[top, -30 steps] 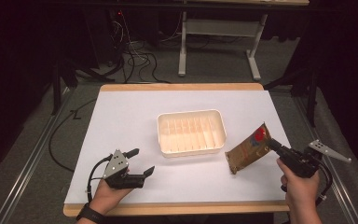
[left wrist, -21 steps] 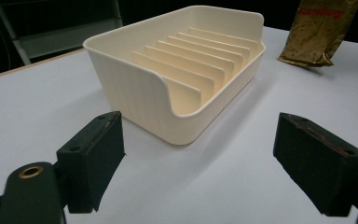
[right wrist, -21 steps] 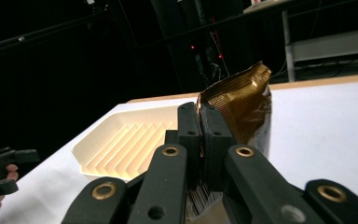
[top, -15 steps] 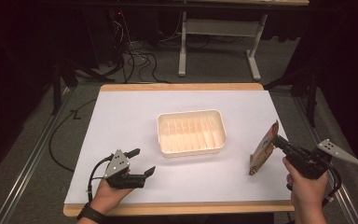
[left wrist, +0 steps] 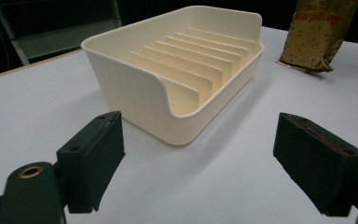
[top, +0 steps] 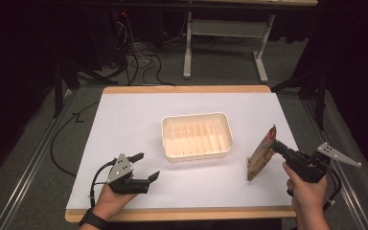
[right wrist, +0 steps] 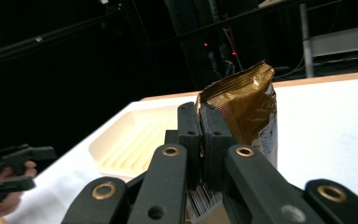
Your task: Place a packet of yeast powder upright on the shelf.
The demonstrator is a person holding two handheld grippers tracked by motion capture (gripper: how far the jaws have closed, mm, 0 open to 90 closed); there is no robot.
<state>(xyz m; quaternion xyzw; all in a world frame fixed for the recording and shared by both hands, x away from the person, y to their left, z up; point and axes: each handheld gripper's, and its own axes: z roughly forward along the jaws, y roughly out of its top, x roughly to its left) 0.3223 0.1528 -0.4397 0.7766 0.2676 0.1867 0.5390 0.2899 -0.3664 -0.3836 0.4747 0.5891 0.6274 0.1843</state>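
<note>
1. My right gripper [top: 274,143] has its jaws closed tight on the upper edge of a golden snack packet [top: 261,154]. In the right gripper view the two jaws press together with the foil of the packet [right wrist: 247,112] pinched between them.
2. The packet stands almost upright at the right side of the bench [top: 124,115], its bottom edge touching or just above the white surface; I cannot tell which. It is to the right of the tray, apart from it.
3. My left gripper [top: 143,166] rests low at the front left of the bench, in my left hand [top: 110,201]. Its jaws are wide open and hold nothing; in the left gripper view I see bare bench surface between them.
4. A cream plastic tray [top: 197,135] with upright dividers inside sits in the middle of the bench. In the left gripper view the tray [left wrist: 177,70] is directly ahead, and the packet [left wrist: 319,35] stands behind it at the far right.
</note>
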